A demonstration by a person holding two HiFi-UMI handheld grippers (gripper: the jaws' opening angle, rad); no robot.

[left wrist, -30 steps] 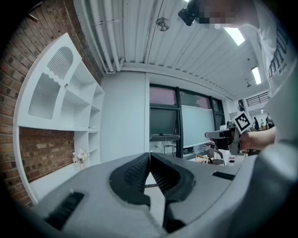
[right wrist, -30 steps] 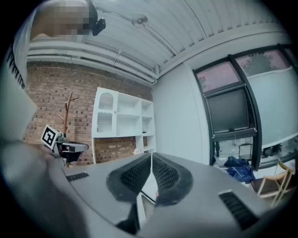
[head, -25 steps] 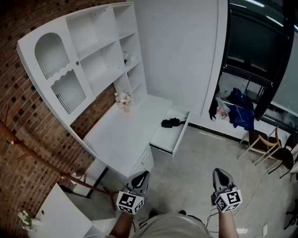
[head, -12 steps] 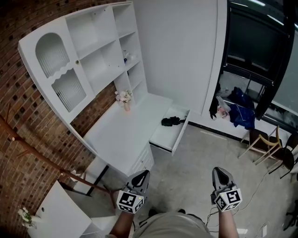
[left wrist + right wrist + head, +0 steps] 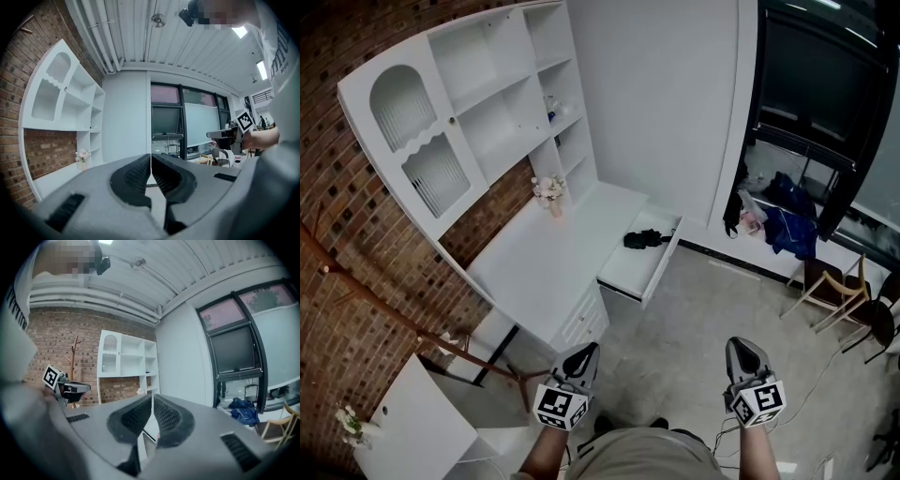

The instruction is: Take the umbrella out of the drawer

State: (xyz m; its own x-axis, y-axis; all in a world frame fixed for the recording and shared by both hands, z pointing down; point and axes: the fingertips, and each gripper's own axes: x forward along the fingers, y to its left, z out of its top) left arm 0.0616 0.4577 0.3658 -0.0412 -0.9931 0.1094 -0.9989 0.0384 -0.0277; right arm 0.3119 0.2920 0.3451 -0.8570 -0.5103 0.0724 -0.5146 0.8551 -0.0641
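Note:
A black folded umbrella (image 5: 643,239) lies in the pulled-out white drawer (image 5: 630,275) at the right end of the white desk (image 5: 546,272). Both grippers are far from it, low in the head view over the floor. My left gripper (image 5: 587,352) is shut with nothing in it, its ribbed pads (image 5: 139,174) meeting at the tips. My right gripper (image 5: 739,345) is shut and empty too, its pads (image 5: 168,418) pressed together. Each gripper points level toward the room. The umbrella shows in neither gripper view.
A white shelf unit (image 5: 478,112) rises from the desk against the brick wall, with a small flower vase (image 5: 549,196) below it. A wooden coat stand (image 5: 375,300) and a low white cabinet (image 5: 412,427) stand at the left. Blue clothing (image 5: 787,220) and a wooden chair (image 5: 830,286) sit at the right.
The desk and its drawer have slid slightly up and left in the head view. Both grippers stay shut and keep their places at the bottom of the view.

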